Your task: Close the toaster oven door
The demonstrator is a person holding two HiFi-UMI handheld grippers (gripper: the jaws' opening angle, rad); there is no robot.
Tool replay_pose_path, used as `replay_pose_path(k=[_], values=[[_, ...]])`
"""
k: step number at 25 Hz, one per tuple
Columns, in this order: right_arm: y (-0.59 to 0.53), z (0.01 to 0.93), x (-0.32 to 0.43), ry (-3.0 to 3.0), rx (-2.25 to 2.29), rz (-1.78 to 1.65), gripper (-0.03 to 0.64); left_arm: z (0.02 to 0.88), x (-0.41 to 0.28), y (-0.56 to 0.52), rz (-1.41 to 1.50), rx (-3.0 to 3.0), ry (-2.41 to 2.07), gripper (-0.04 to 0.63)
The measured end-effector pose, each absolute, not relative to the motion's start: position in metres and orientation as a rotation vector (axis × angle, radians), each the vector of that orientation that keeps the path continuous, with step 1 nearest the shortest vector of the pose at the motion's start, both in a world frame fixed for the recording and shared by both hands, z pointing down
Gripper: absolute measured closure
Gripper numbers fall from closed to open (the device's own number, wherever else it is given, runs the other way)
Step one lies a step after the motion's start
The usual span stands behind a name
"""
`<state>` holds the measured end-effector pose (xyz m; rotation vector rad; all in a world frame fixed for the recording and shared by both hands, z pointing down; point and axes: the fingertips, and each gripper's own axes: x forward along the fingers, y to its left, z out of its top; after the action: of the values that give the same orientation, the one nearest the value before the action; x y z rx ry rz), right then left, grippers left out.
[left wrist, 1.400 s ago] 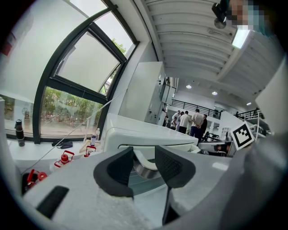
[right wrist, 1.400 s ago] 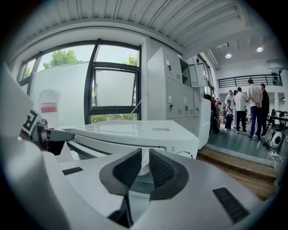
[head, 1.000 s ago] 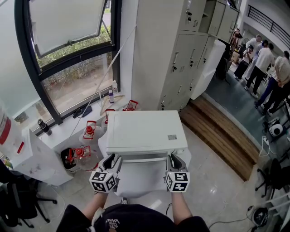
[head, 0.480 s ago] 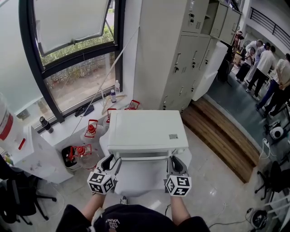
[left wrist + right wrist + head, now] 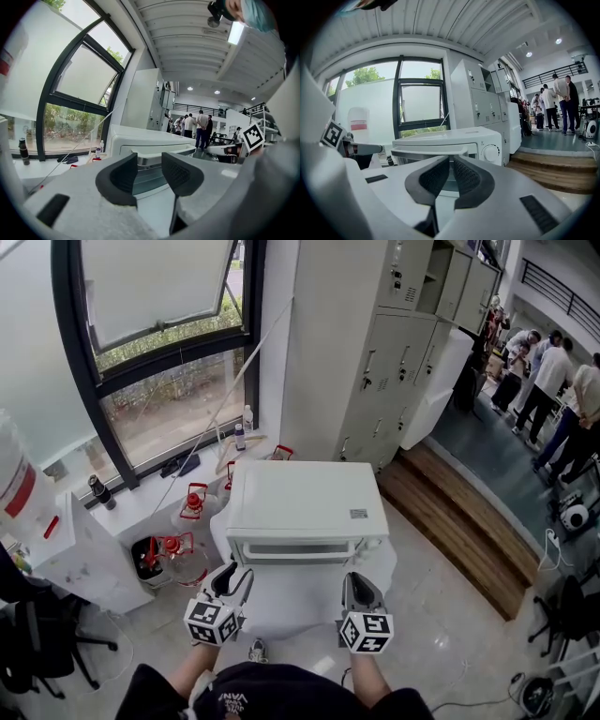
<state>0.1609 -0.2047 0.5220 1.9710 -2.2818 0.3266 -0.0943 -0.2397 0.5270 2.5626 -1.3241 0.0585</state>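
Toaster oven (image 5: 305, 502) sits on a white table (image 5: 281, 610), its door (image 5: 298, 549) upright at the near face. 2 grippers hover just near of it. Left gripper (image 5: 150, 168) is spread, empty. Right gripper (image 5: 451, 171) has just been closing, a narrow gap left, nothing between.

- A black-framed window (image 5: 159, 296) is seen at the upper left, with its upper sash tilted open.
- Small bottles (image 5: 246, 418) are stood on the sill, and a dark bottle (image 5: 100, 491) further left.
- Red-capped jugs (image 5: 192, 504) are grouped below the sill.
- A large water bottle (image 5: 14, 484) with a red label is cut off by the left edge.
- Grey lockers (image 5: 412, 343) are ranged at the upper right, with a wooden step (image 5: 459, 521) beside them.
- A group of people (image 5: 562, 381) is gathered at the far right.
- A black office chair (image 5: 37, 652) is partly shown at the lower left.
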Motion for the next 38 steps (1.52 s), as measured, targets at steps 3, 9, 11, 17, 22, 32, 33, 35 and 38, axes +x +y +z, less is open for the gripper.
replay_pose_path(k=[3, 9, 11, 17, 22, 32, 33, 35, 38], values=[[-0.191, 0.526, 0.159, -2.287, 1.949, 0.336, 0.609, 0.527, -0.094, -0.226, 0.062, 2.561, -1.333, 0.433], [-0.169, 0.534, 0.152, -2.308, 1.903, 0.353, 0.612, 0.528, -0.096, -0.198, 0.093, 2.572, -1.365, 0.500], [-0.164, 0.536, 0.150, -2.315, 1.891, 0.358, 0.612, 0.530, -0.095, -0.190, 0.102, 2.573, -1.371, 0.521], [-0.144, 0.536, 0.148, -2.343, 1.862, 0.361, 0.612, 0.534, -0.090, -0.164, 0.135, 2.579, -1.372, 0.555], [-0.128, 0.539, 0.147, -2.354, 1.835, 0.353, 0.612, 0.541, -0.086, -0.144, 0.154, 2.570, -1.369, 0.565], [-0.100, 0.549, 0.144, -2.347, 1.772, 0.356, 0.612, 0.548, -0.084, -0.115, 0.157, 2.550, -1.387, 0.574], [-0.098, 0.550, 0.144, -2.346, 1.767, 0.354, 0.612, 0.548, -0.083, -0.113, 0.157, 2.548, -1.387, 0.574], [-0.094, 0.552, 0.143, -2.337, 1.756, 0.351, 0.613, 0.550, -0.083, -0.108, 0.157, 2.542, -1.387, 0.574], [-0.088, 0.554, 0.143, -2.333, 1.741, 0.353, 0.614, 0.553, -0.084, -0.100, 0.159, 2.530, -1.393, 0.574]])
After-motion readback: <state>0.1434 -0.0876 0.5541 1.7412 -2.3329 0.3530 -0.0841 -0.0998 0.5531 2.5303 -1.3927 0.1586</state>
